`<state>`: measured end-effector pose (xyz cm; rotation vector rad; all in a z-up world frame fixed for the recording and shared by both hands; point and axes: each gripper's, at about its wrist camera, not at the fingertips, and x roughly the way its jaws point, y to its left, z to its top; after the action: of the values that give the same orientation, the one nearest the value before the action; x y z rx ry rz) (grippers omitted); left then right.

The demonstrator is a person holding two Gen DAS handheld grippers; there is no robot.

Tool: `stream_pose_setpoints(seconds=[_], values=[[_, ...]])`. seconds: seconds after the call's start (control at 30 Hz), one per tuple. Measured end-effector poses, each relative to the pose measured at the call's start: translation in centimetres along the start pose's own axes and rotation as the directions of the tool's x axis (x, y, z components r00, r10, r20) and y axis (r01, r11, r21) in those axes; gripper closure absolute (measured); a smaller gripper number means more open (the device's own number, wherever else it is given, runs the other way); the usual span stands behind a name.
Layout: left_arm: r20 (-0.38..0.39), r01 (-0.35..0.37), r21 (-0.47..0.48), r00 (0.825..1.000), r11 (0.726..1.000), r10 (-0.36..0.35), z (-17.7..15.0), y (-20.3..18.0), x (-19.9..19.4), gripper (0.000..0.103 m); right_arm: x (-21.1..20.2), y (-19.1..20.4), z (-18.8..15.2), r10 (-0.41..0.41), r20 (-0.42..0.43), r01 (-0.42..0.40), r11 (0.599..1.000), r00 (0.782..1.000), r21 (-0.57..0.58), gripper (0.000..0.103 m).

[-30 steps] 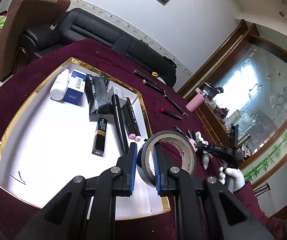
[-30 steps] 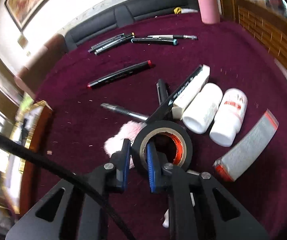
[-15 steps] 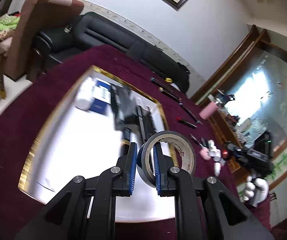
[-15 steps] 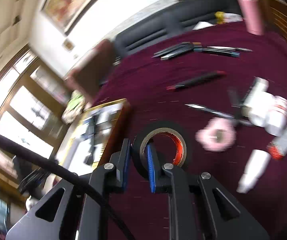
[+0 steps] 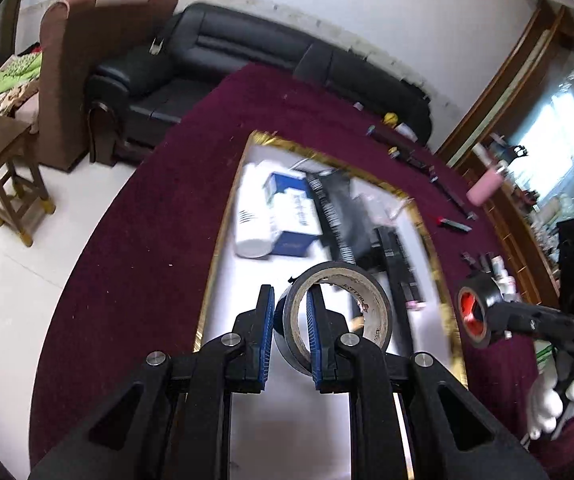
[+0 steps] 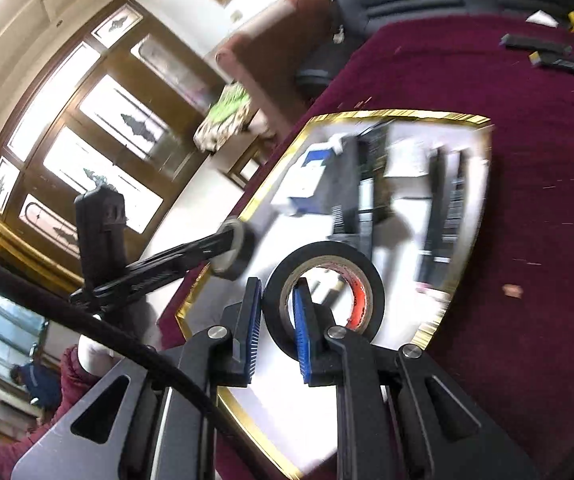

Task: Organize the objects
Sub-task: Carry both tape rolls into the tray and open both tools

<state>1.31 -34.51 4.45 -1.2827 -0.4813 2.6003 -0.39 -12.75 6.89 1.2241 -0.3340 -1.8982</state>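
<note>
Both rolls are up in the air over the tray! The left tongs (image 5: 290, 332) are clamped on the wall of a grey tape roll (image 5: 337, 312), one blue pad outside, one inside the core; the roll stands on edge, its open hole facing back toward the left wrist camera and a little right. The right tongs (image 6: 277, 320) are pinched the same way on a black tape roll (image 6: 323, 304) with a red-orange inner core, also on edge, hole toward its own camera. In the left view that black roll (image 5: 477, 310) hangs at the right rim of the gold-edged white tray (image 5: 223, 216), a white-gloved hand (image 5: 555, 404) behind it. The tray lies on the maroon-covered counter (image 5: 147, 240). On its far part lie a white bottle (image 5: 253, 220), a blue-and-white box (image 5: 291, 216) touching it, and dark long items to the right, smeared by blur and hard to name. Pens (image 5: 443, 188) lie scattered on the far right cloth. The tong arms cut off the tray's near part.
</note>
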Motion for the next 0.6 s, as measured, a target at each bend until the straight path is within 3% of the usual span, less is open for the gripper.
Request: stream_pose_setpoints(seconds=[0.17, 0.23, 0.5, 0.6], values=[[-0.053, -0.02, 0.027, 0.998, 0.999, 0.022, 0.3, 0.5, 2.1, 0.091, 5.5, 0.1, 1.9, 0.041, -0.067, -0.037, 0.997, 0.997, 0.06, 0.089], [-0.052, -0.019, 0.02, 0.998, 1.0, 0.02, 0.3, 0.9, 2.2, 0.091, 7.3, 0.0, 2.7, 0.022, -0.081, -0.016, 0.997, 0.996, 0.074, 0.089], [-0.03, -0.019, -0.008, 0.999, 1.0, 0.019, 0.6, 1.3, 1.8, 0.087, 9.8, -0.2, 3.5, -0.081, -0.111, 0.089, 0.994, 0.99, 0.07, 0.086], [-0.026, 0.014, -0.014, 1.0, 1.0, -0.014, 0.6, 1.2, 1.4, 0.077, 9.8, -0.3, 3.6, -0.094, -0.113, 0.103, 0.992, 0.989, 0.077, 0.084]])
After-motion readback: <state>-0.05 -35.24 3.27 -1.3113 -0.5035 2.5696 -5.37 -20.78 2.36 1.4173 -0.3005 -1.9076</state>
